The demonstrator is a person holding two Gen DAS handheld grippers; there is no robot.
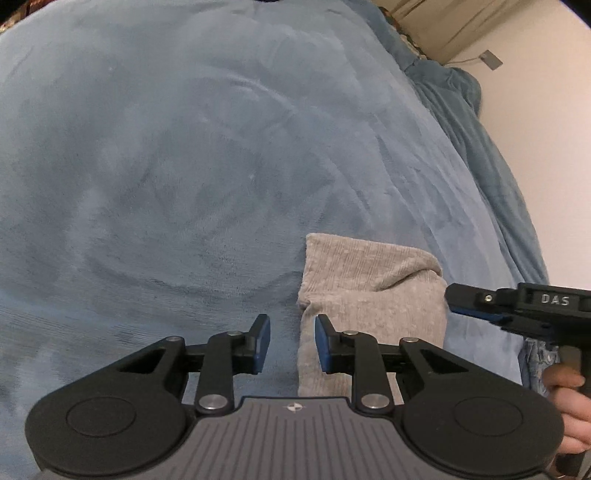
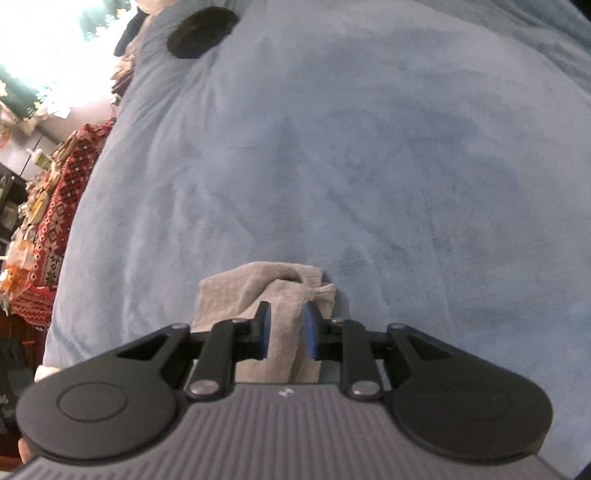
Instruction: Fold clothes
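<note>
A grey knit cloth (image 1: 373, 280) lies folded on the blue blanket (image 1: 184, 166), just ahead of me to the right. My left gripper (image 1: 291, 332) hovers over the cloth's left edge. Its jaws stand a little apart, with blanket and the cloth's edge showing between them and neither pad pressing. My right gripper (image 1: 458, 301), held by a hand (image 1: 569, 398), reaches in from the right at the cloth's right edge. In the right wrist view, my right gripper (image 2: 287, 325) is shut on a bunched fold of the grey cloth (image 2: 240, 291).
The blue blanket (image 2: 332, 147) covers the bed all around. It drops off at the right beside a pale wall (image 1: 535, 110). A black round object (image 2: 201, 33) lies at the far end. A red patterned cloth with clutter (image 2: 62, 206) stands left of the bed.
</note>
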